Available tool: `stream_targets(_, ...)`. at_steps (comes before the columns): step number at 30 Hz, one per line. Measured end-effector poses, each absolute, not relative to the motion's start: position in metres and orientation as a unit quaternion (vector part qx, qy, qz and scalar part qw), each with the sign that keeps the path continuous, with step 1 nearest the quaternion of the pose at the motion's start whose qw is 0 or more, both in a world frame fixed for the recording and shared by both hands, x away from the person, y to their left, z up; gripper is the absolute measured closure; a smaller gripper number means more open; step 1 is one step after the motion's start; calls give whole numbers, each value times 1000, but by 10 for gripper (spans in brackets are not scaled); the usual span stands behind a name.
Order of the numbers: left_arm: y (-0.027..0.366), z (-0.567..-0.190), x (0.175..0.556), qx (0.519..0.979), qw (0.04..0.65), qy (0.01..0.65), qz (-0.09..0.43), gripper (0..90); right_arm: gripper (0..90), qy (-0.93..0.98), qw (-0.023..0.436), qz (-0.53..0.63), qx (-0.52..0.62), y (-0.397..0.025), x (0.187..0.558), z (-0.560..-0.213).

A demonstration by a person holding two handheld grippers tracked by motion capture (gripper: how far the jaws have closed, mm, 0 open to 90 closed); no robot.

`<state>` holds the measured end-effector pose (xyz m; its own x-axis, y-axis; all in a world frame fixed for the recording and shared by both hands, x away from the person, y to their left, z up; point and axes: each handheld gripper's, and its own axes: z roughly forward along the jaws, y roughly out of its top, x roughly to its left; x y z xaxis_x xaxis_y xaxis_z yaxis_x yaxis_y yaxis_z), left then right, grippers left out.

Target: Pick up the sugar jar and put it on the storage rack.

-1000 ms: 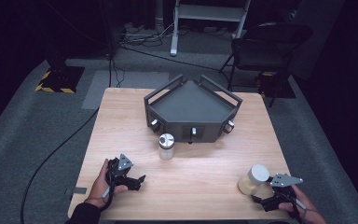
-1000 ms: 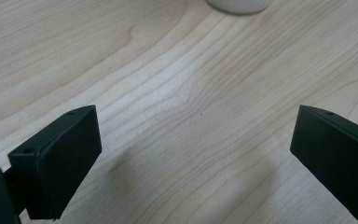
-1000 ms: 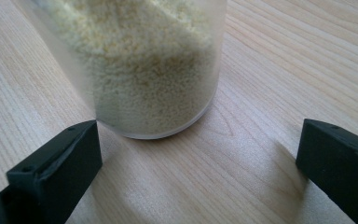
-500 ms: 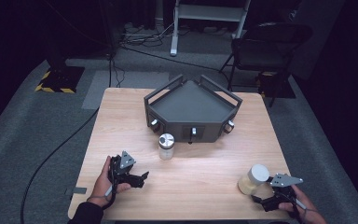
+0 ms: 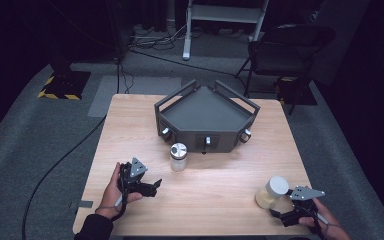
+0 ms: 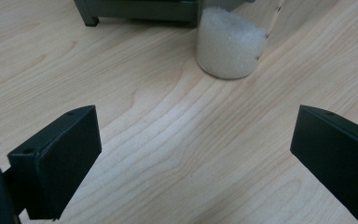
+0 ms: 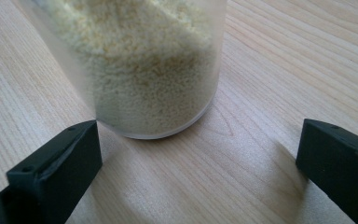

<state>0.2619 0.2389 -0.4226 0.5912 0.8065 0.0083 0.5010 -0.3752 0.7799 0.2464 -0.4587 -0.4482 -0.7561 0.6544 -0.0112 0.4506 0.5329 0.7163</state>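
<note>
So both hands are low at the near edge of the bench (image 5: 130, 125), one gripper each. Using the dark grey tray (image 5: 205, 112) at the far middle of the bench as the reference point:

The left gripper (image 5: 150, 186) sits well in front of the tray and off to its left side. The left hand (image 5: 117, 192) wraps around it from below, forearm coming in from the near edge, and the jaws point roughly toward the tray's right. Jaws are spread wide with bare wood between them, holding nothing. In the left gripper view, the small jar of white stuff (image 6: 230, 42) stands upright ahead of the jaws, just in front of the tray's front wall. From the high view that same jar (image 5: 178, 156) has a metal lid and is apart from the gripper.

The right gripper (image 5: 280, 216) is well in front of the tray and past its right corner, near the bench's near edge. The right hand (image 5: 320, 222) grips it from behind, jaws aimed left. They're spread apart too, nothing clamped. The bigger jar of yellowish grains (image 5: 272, 192) stands upright just beside it. In the right gripper view the jar (image 7: 140, 65) looms right ahead of the jaw tips, nearer the left jaw, not yet between them.
</note>
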Motion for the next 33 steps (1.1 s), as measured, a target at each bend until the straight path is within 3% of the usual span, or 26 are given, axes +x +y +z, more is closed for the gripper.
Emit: stream_targets(33,208,-414,290,803,411,387,190,16,0,864,141,363,320,-459,246,-448)
